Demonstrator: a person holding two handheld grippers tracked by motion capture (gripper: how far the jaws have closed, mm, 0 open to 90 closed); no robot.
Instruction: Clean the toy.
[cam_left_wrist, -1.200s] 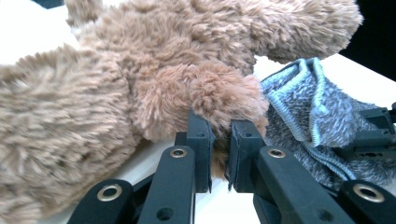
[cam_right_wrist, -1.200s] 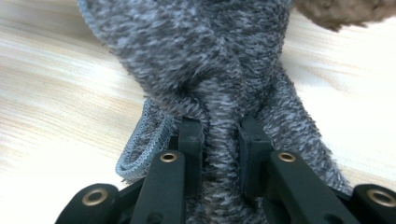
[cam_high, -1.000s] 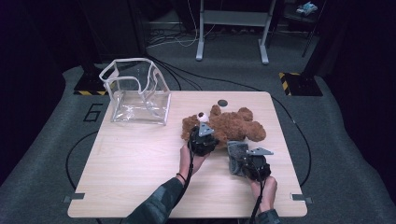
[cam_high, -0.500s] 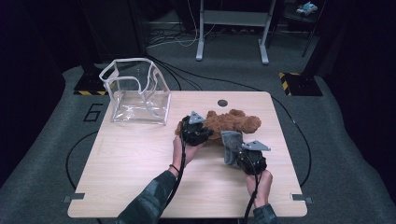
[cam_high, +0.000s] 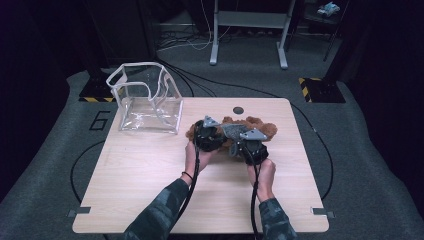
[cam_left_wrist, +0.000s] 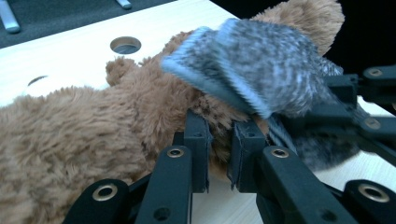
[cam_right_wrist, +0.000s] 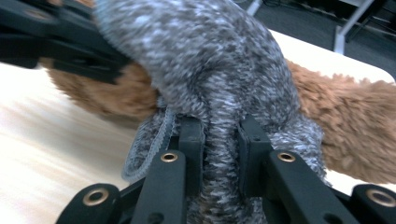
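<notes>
A brown teddy bear (cam_high: 261, 128) lies at the table's middle back, with a grey knitted cloth (cam_high: 231, 131) draped over part of it. My left gripper (cam_high: 214, 128) is at the bear's left end. In the left gripper view it (cam_left_wrist: 220, 151) is shut on a tuft of the bear's fur (cam_left_wrist: 84, 126), under the grey cloth (cam_left_wrist: 266, 65). My right gripper (cam_high: 241, 142) is close beside it. In the right gripper view it (cam_right_wrist: 220, 149) is shut on a fold of the grey cloth (cam_right_wrist: 210, 60), which is stretched up over the bear (cam_right_wrist: 355, 126).
A clear plastic bag (cam_high: 147, 97) with a white rim stands open at the table's back left. A round hole (cam_high: 238, 110) is in the wooden table (cam_high: 150, 180) just behind the bear. A metal stand (cam_high: 248, 30) and cables are on the floor beyond.
My right gripper has moved away from me and leftward, closer to the left gripper, and the grey cloth came with it over the bear. The left gripper shifted slightly farther away.
</notes>
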